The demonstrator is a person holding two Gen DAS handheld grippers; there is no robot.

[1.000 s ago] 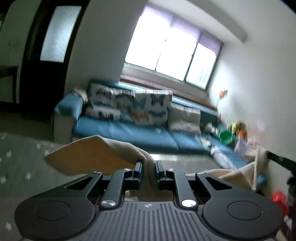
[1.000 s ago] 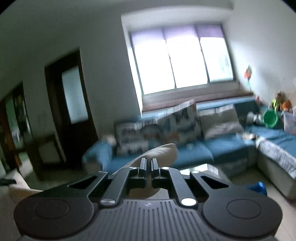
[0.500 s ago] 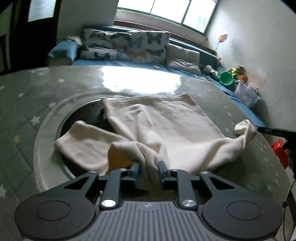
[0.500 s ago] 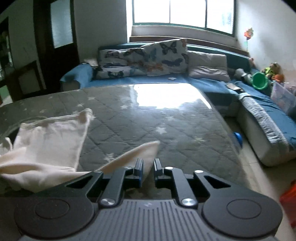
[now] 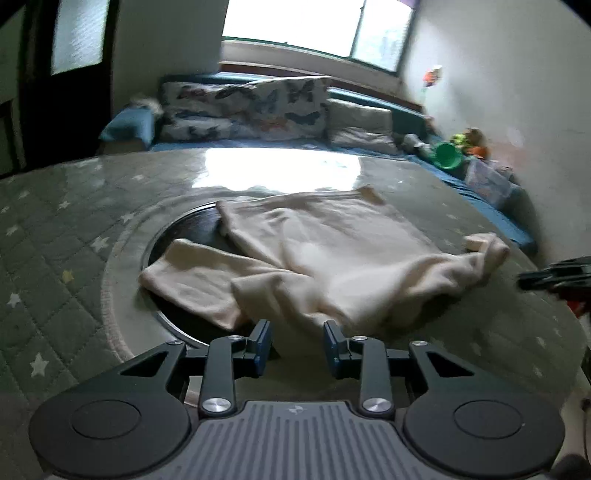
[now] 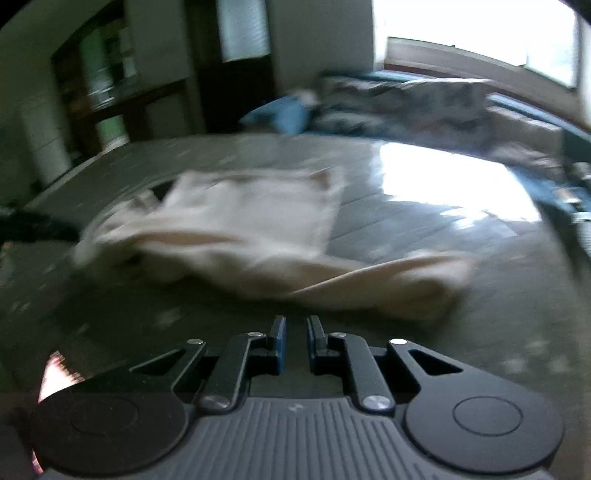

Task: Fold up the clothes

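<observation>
Our left gripper [image 5: 297, 341] is spread wide, nothing between the fingers; the near hem of the cream garment [image 5: 325, 254] lies just past the fingertips, and we can't tell if it touches them. Our right gripper [image 6: 295, 341] has a narrow gap between its fingers and holds nothing; the cloth sits just beyond it, apart from the tips. In the left view the right gripper's black tip [image 5: 554, 275] shows at the far right edge, near the bunched sleeve end [image 5: 487, 247] but not on it.

The garment [image 6: 240, 229] lies loose and rumpled on the grey quilted table cover [image 5: 55, 236] with star print. The body is spread roughly flat toward the window side, one sleeve [image 5: 192, 273] trails left over the dark round opening [image 5: 192, 229] in the cover, and a fold is heaped up in the near middle. The right view is heavily motion-blurred, so cloth detail is unclear there.

Behind the table we see a blue sofa [image 5: 129, 123] with butterfly cushions [image 5: 251, 107], a bright window [image 5: 314, 26], a dark door [image 5: 66, 66] on the left, and a green bucket [image 5: 448, 155] with toys on the right.
</observation>
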